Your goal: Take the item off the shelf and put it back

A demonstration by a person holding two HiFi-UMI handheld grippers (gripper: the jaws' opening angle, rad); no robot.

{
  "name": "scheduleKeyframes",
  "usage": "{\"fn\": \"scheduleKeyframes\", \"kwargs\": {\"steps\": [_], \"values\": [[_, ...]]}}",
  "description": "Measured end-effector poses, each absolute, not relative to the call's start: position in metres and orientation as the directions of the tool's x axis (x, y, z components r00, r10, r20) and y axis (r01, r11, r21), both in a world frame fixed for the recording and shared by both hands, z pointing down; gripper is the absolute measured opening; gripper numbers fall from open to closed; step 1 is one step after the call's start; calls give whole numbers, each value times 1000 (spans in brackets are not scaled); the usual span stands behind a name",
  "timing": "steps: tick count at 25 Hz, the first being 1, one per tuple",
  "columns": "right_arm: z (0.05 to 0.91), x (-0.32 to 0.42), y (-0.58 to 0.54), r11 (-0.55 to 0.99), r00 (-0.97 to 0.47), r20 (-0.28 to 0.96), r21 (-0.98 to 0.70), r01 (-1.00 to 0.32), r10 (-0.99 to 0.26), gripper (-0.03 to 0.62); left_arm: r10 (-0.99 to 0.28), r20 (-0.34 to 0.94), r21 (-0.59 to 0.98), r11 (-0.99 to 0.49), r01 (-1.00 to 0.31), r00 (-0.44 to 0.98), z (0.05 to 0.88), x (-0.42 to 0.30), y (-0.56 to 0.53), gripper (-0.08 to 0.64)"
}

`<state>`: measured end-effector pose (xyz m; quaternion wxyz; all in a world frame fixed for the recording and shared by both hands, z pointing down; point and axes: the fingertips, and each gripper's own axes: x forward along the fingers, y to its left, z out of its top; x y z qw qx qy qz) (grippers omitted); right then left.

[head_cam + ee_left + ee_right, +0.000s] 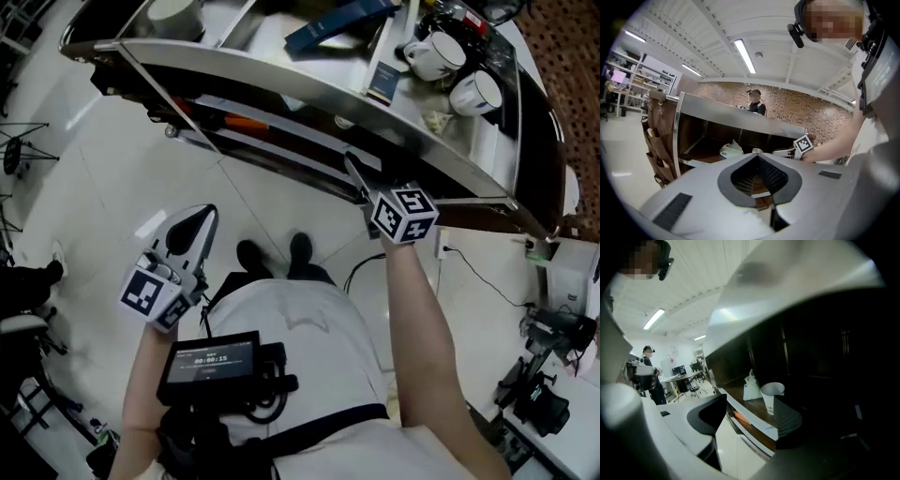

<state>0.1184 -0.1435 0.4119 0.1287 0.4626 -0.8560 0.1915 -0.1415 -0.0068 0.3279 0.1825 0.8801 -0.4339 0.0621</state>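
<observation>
A white paper cup [772, 393] stands on the dark wooden shelf [751, 412], under the shelf's metal top [281, 82]. My right gripper [750, 400] is open and points into that shelf; the cup stands just past its right pad [788, 420], with no pad pressing on it. In the head view the right gripper [357, 171] reaches under the top edge. My left gripper [207, 216] hangs back over the floor, tips together, nothing in it. In the left gripper view its jaws [757, 155] meet, and the right gripper [786, 152] shows at the shelf.
A crumpled white bag [751, 386] lies beside the cup, and an orange item [739, 417] is on the level below. On top lie two white mugs [437, 54], a blue book [339, 22] and a small box [382, 82]. A person [755, 101] stands behind the shelf.
</observation>
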Motion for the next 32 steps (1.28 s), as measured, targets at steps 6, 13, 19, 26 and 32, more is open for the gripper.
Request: {"fn": "scheduleKeyframes", "kwargs": {"steps": [6, 13, 19, 26, 32], "values": [[363, 103, -112, 528, -573, 281, -223, -819, -770, 298, -690, 213, 201, -662, -722, 692, 294, -145, -34, 6], [310, 74, -69, 581, -624, 186, -239, -778, -759, 221, -621, 185, 149, -749, -646, 762, 277, -123, -36, 6], [265, 39, -51, 662, -701, 95, -260, -703, -707, 163, -591, 178, 130, -778, -614, 787, 269, -106, -36, 6], [215, 5, -35, 747, -778, 61, -245, -618, -625, 133, -582, 177, 127, -786, -605, 794, 250, -86, -29, 6], [194, -13, -26, 799, -827, 4, -258, -544, -562, 41, -603, 178, 109, -774, -624, 778, 243, -83, -32, 6]]}}
